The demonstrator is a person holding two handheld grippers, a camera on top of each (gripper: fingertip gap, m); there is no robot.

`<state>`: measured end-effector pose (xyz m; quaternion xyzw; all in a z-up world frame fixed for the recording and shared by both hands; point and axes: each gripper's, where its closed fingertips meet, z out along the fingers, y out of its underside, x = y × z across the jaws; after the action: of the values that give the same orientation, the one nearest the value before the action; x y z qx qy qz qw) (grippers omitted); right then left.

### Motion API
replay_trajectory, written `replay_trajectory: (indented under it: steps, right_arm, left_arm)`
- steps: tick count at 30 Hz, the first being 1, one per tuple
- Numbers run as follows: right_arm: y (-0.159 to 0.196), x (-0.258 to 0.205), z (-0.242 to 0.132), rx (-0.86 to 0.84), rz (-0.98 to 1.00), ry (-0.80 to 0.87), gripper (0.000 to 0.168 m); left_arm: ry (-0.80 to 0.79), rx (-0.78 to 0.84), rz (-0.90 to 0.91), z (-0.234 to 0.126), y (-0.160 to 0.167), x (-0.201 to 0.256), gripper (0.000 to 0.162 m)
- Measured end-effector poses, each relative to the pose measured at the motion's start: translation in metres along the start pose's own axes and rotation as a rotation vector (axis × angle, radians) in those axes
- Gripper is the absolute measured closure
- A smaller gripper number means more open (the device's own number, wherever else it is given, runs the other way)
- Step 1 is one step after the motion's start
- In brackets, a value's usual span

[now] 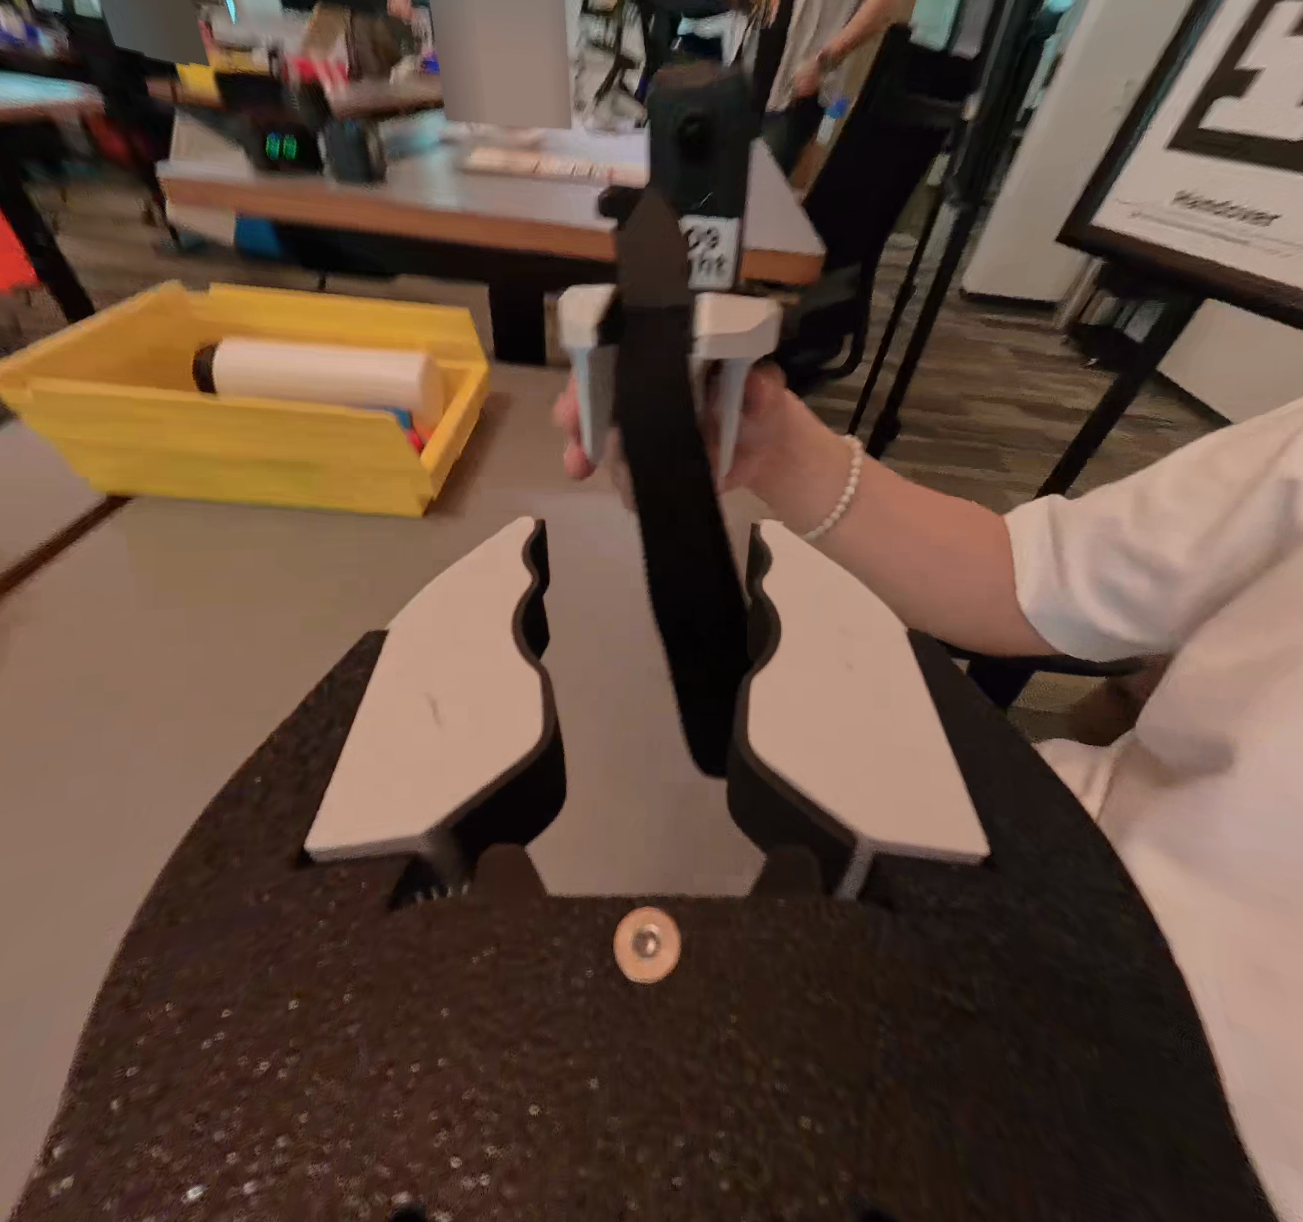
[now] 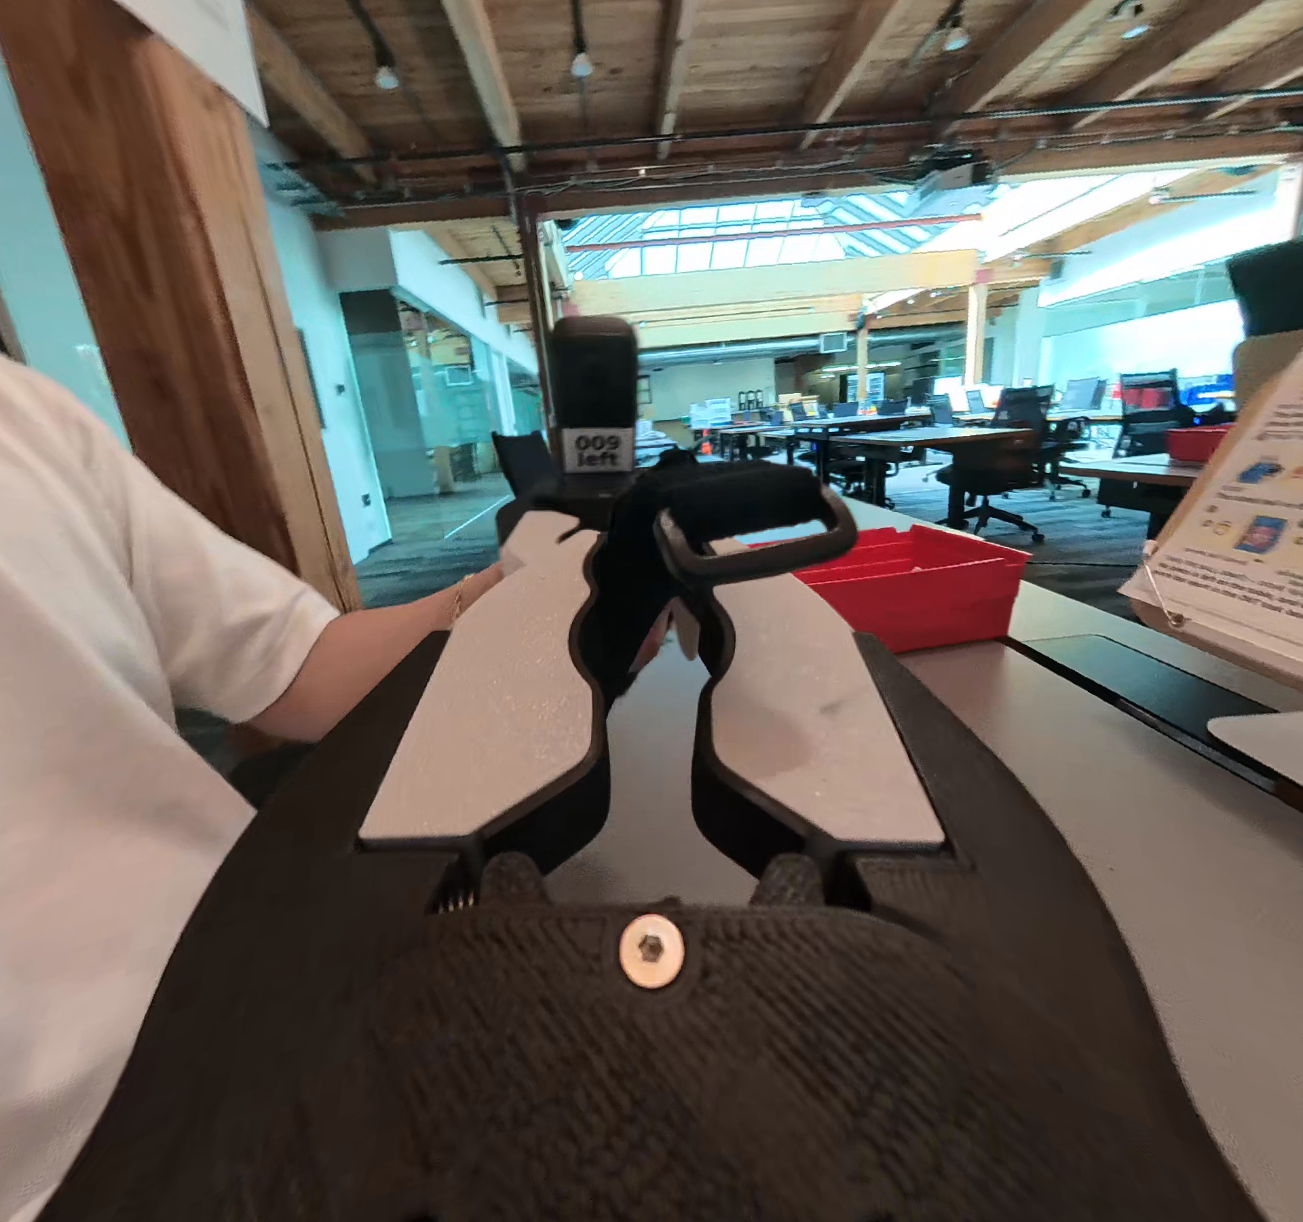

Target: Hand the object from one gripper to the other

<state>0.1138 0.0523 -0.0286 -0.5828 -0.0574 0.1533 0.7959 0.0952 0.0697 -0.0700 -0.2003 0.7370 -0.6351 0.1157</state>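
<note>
the long black fabric strap with a black plastic buckle loop point(image 1: 673, 553) hangs in mid-air above the grey table point(image 1: 211, 659), pinched at its upper part by the right gripper point(image 2: 652, 596), while its free lower end dangles between the spread, non-gripping fingers of the left gripper point(image 1: 645, 624). risk: the limp strap could swing out of the gap or slip if the right lets go before the left clamps. both grippers carry small white labels with writing, not transcribed; the yellow plastic bin point(image 1: 247, 440) and red plastic bin point(image 2: 916, 581) sit apart.
</note>
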Motion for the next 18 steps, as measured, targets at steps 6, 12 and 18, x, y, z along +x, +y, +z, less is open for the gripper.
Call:
replay_trajectory:
  steps: [6,12,18]
  right_arm:
    - [0.014,0.000,0.005,-0.109,-0.091,0.035,0.145]
    - [0.027,-0.006,0.007,-0.171,-0.116,-0.007,0.145]
    - [0.025,0.002,0.013,-0.157,-0.080,0.071,0.141]
  left_arm:
    - [-0.028,-0.257,0.007,0.013,0.034,0.002,0.116]
    - [0.032,-0.267,-0.037,0.019,0.044,0.006,0.145]
    - [-0.049,-0.201,-0.020,0.017,0.039,-0.005,0.147]
